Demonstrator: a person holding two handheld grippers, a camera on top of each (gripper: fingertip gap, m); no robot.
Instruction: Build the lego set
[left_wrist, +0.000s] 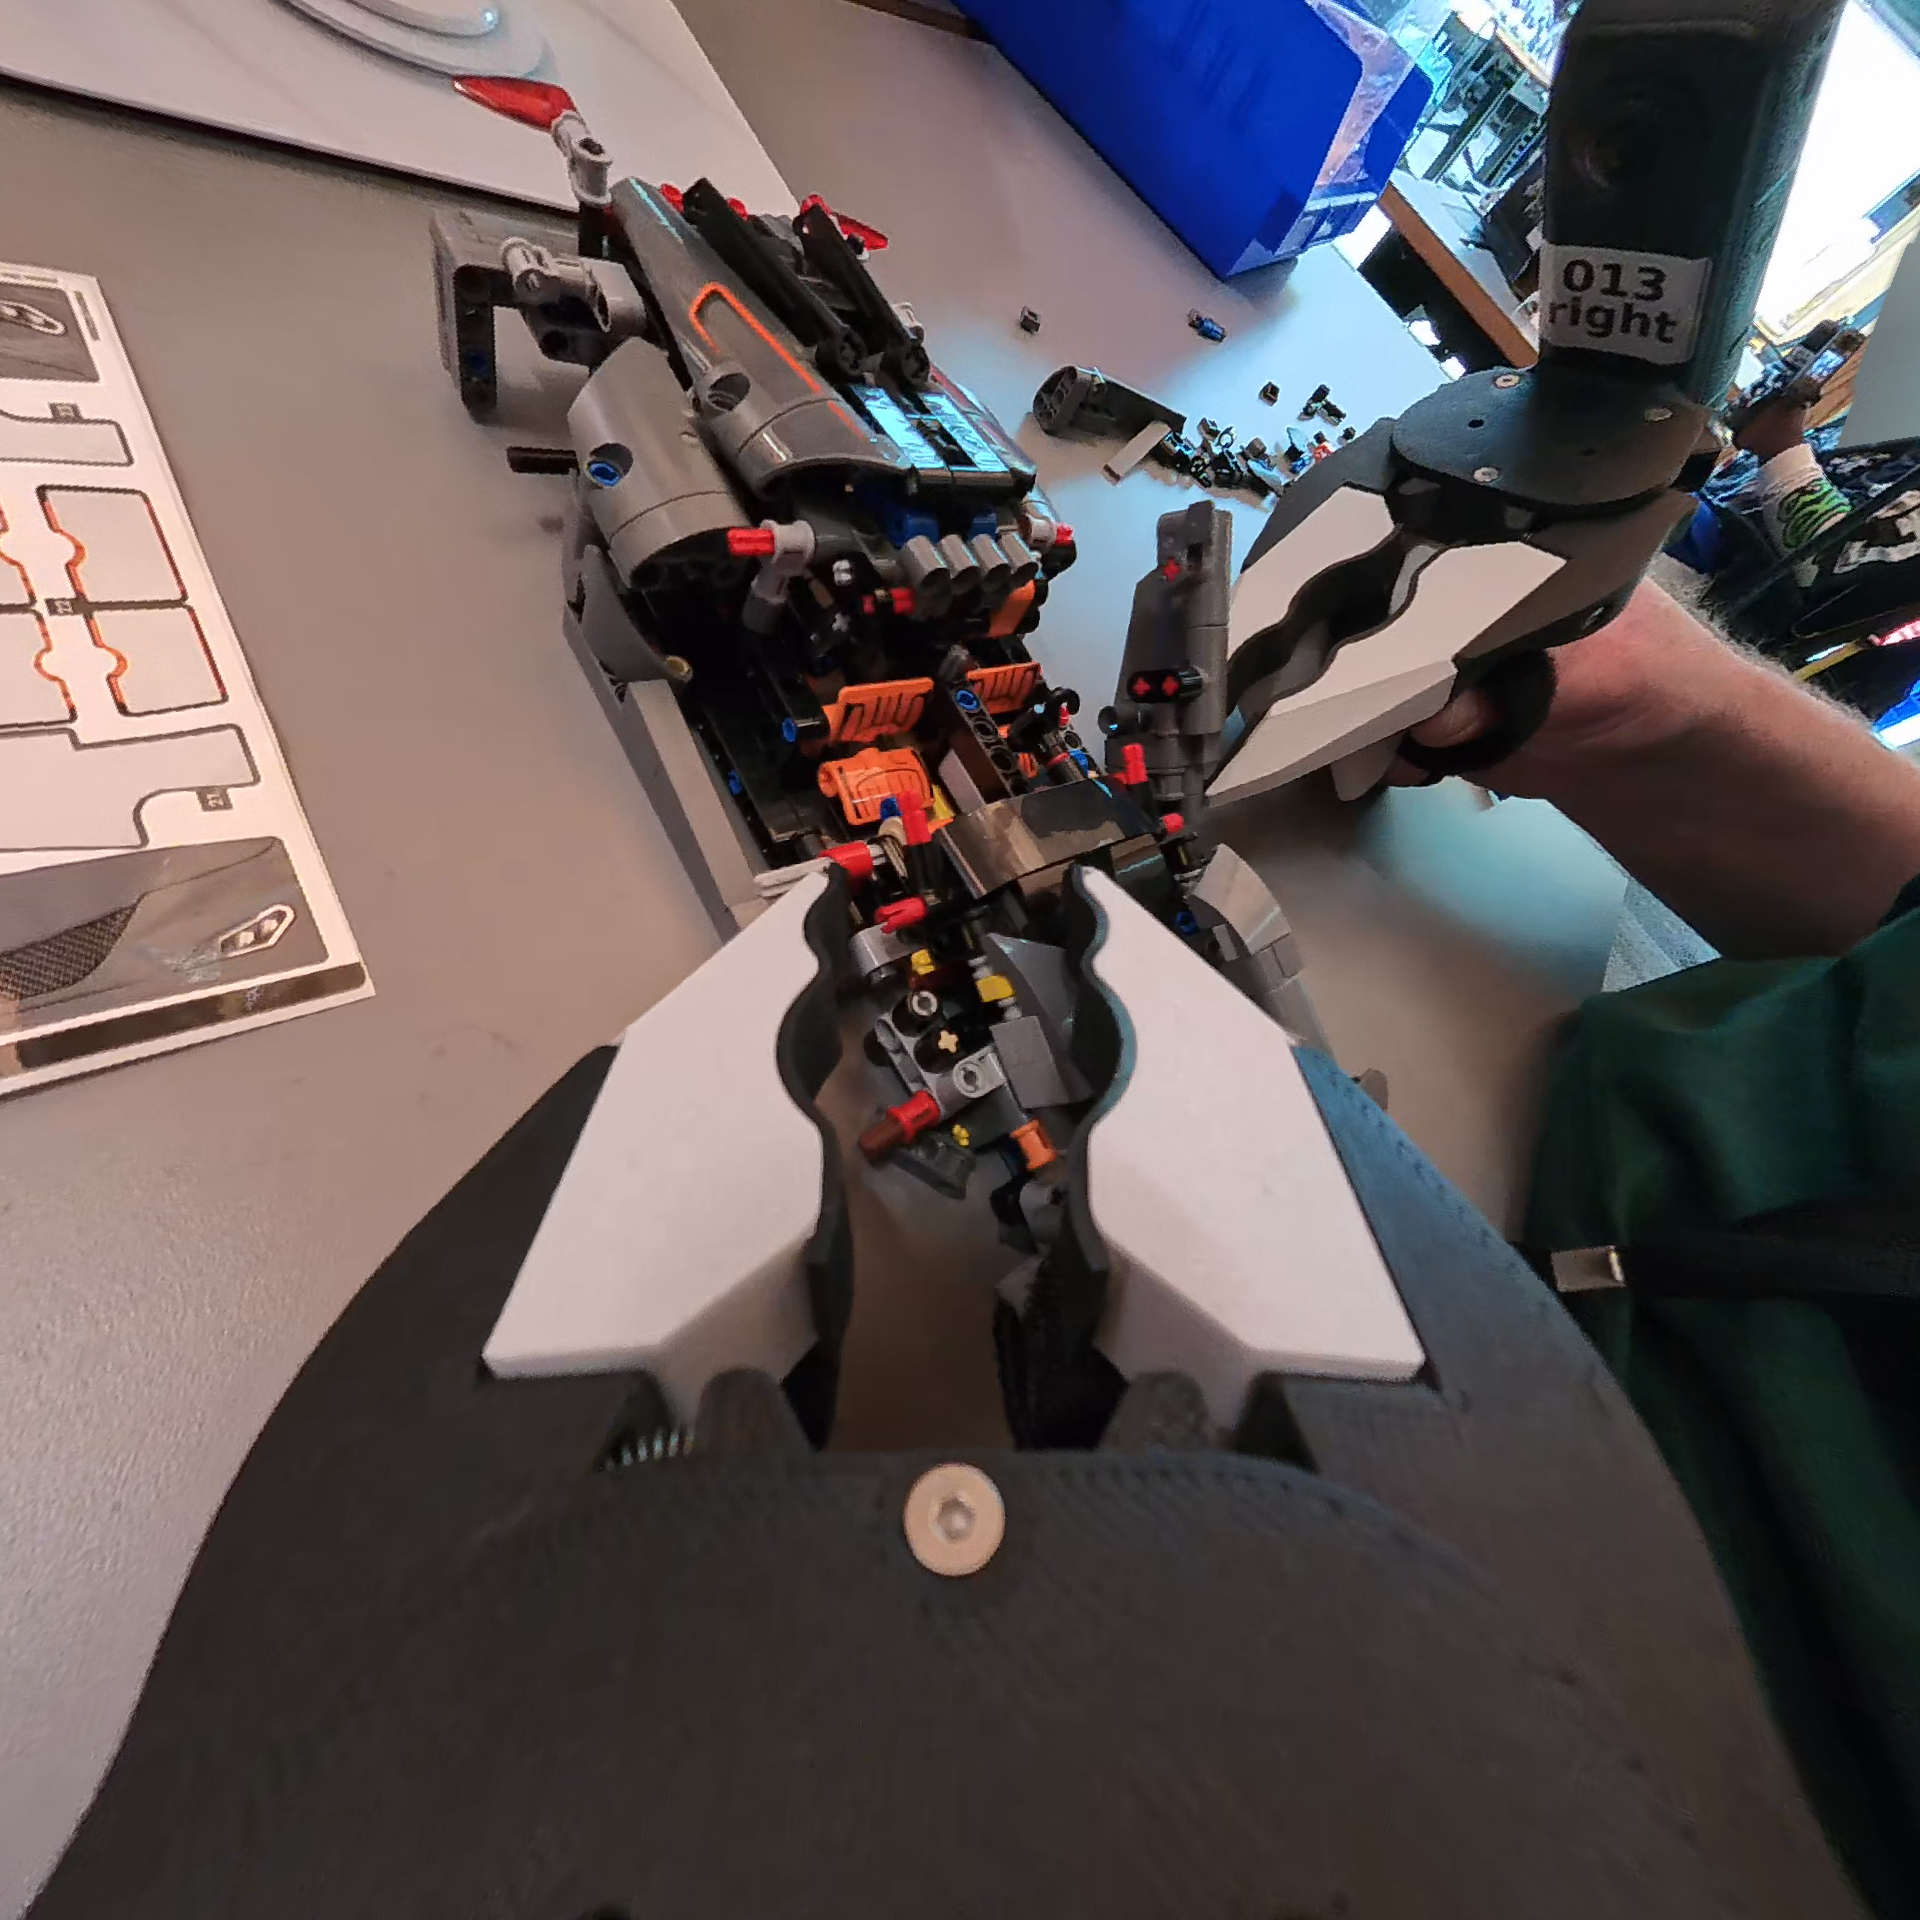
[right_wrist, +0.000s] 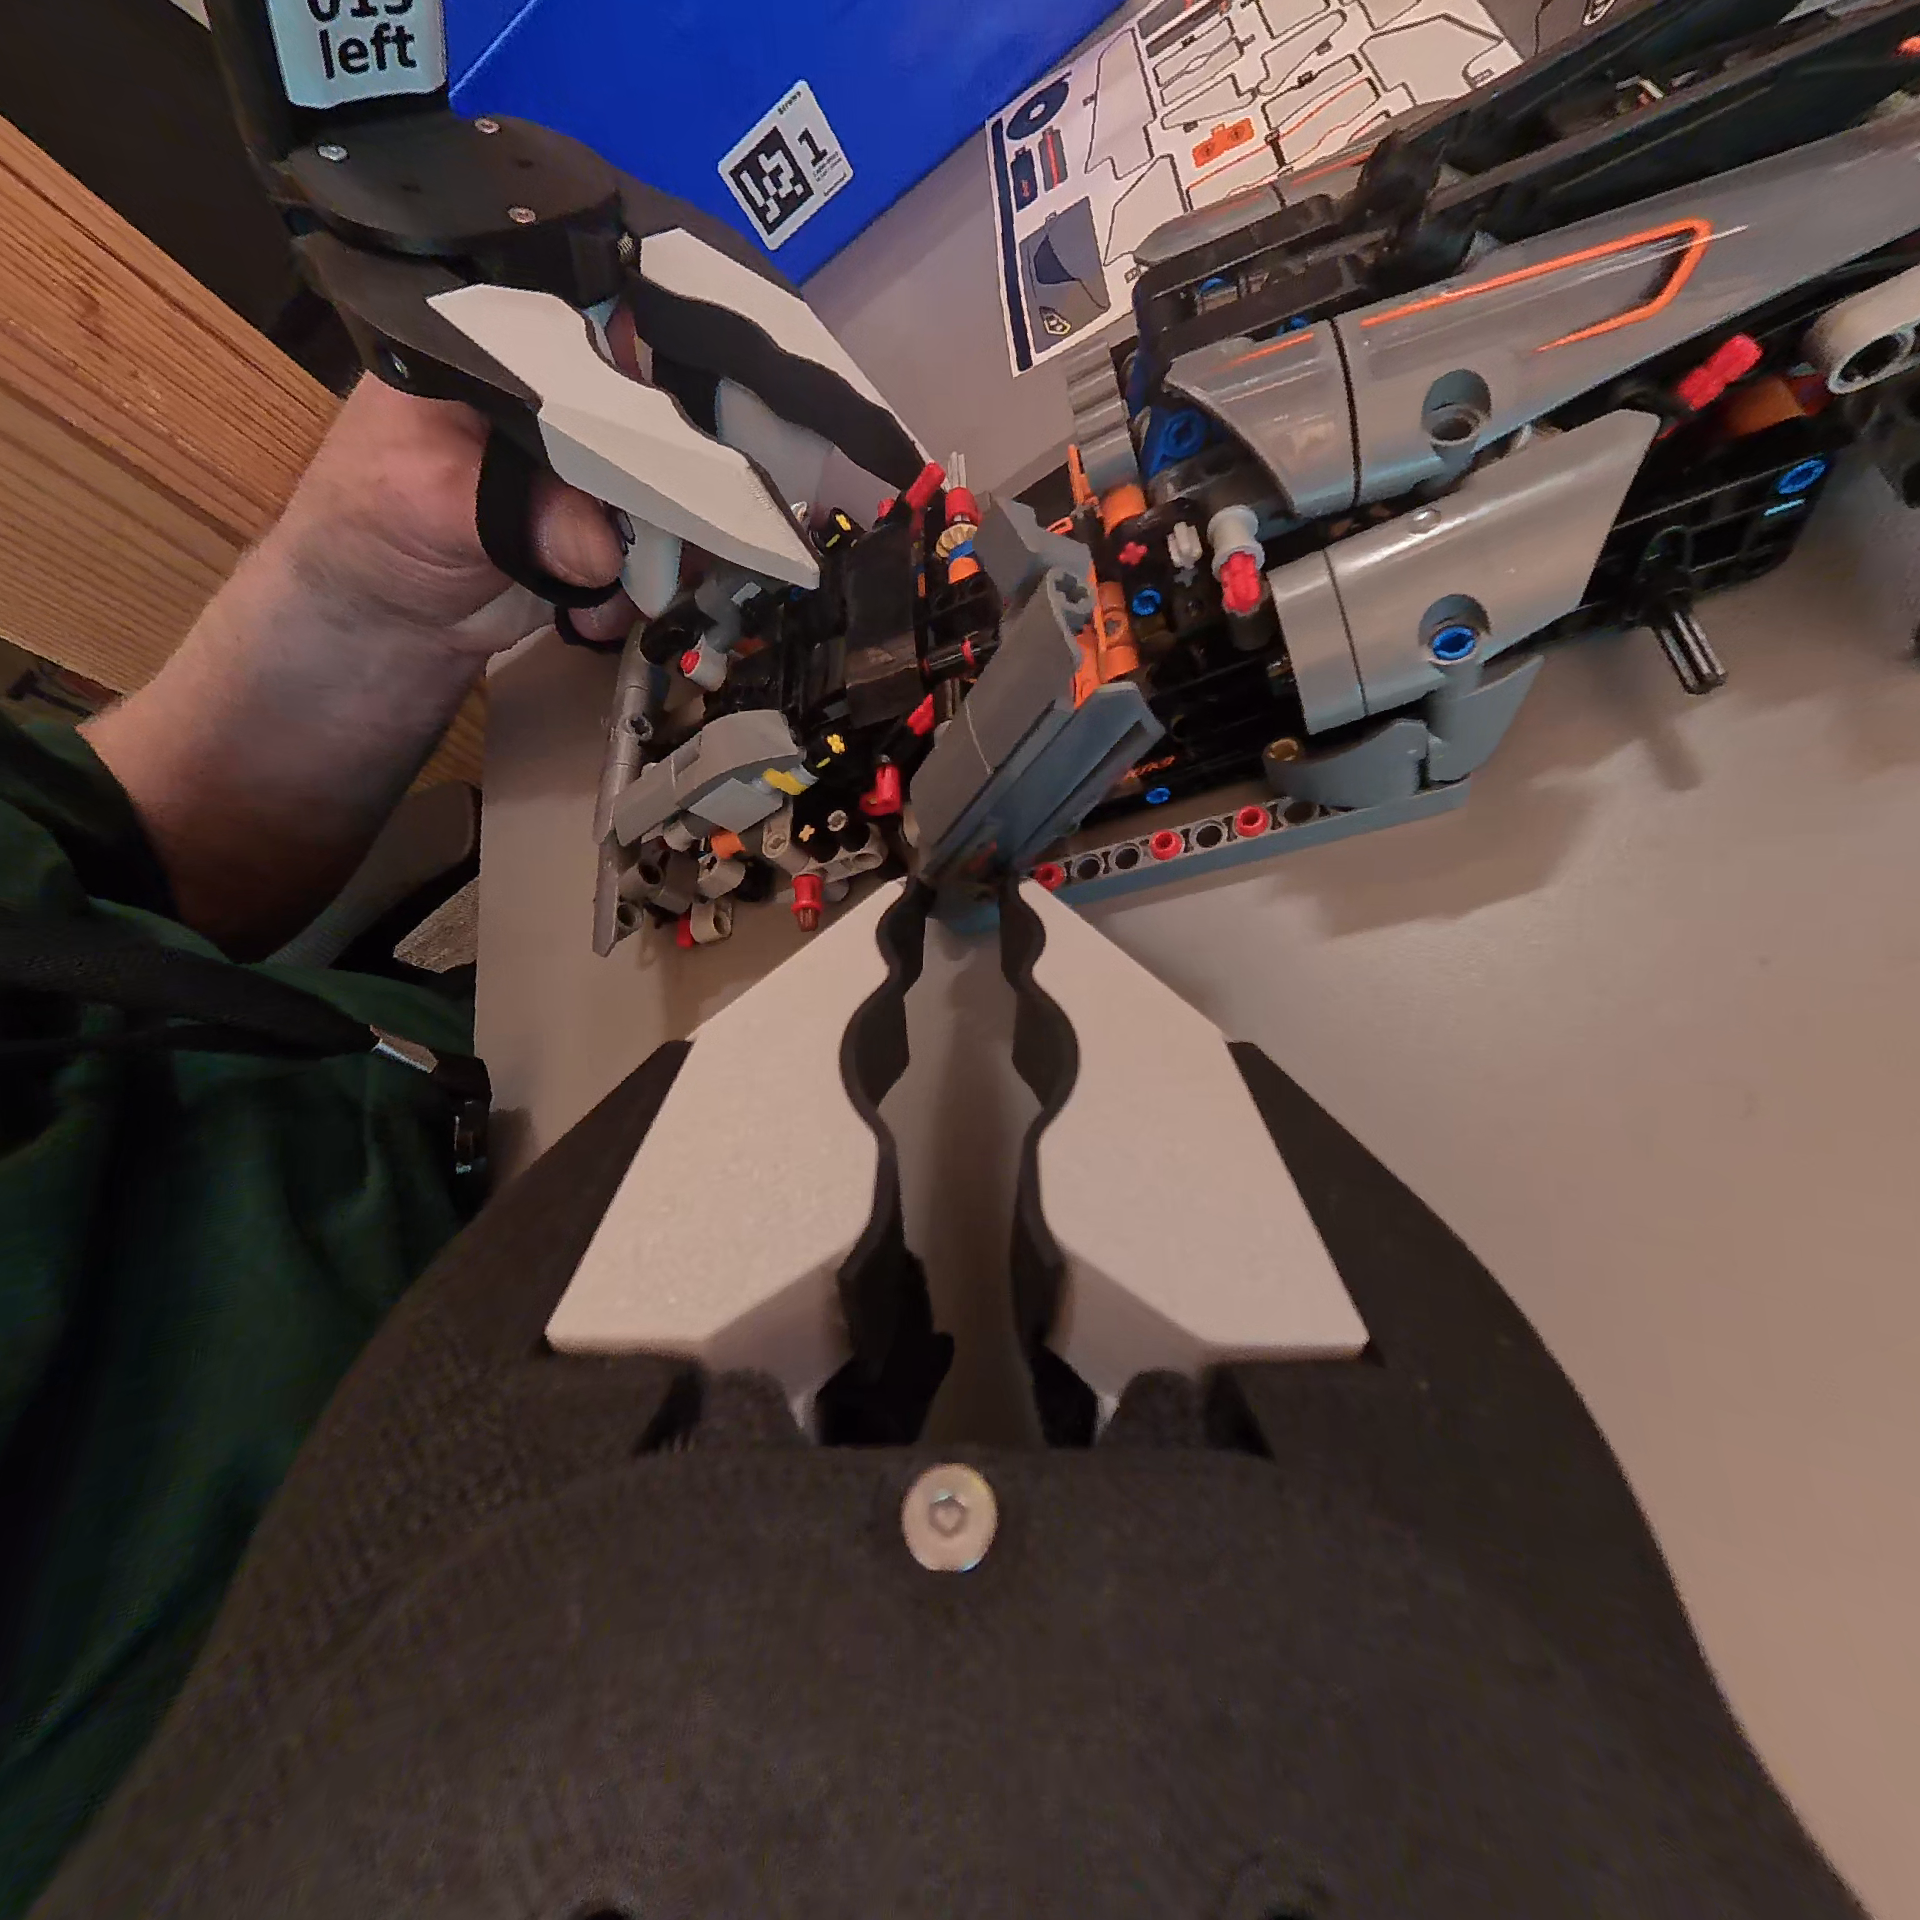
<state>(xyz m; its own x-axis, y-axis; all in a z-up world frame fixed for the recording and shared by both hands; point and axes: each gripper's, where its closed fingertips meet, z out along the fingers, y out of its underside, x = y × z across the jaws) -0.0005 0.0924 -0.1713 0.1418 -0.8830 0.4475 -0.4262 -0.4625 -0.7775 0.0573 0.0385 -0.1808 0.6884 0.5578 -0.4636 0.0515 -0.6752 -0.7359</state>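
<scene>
**A:** Where is the model sitting for you?

**B:** The lego car lies lengthwise on the grey bench, stretching straight ahead of my left claw. Its near end, full of red, yellow and black pins, sits between my left fingers, which straddle it with a wide gap. I cannot tell whether the pads actually press the bricks.

**A:** And your right claw?

**B:** My right claw comes at the car from the side. Its fingertips are drawn close, a narrow slot between them, and the lower edge of a grey panel sits right at the tips. That panel leans outward from the car's side, tilted rather than flush. Whether I have it pinched, I cannot tell.

**A:** What else lies around?

**B:** To the left of my left claw, a sticker sheet lies flat on the bench. Beyond the car, to the right, loose small pieces are scattered, and farther off stands a blue bin. A green sleeve shows beside my right hand.
</scene>
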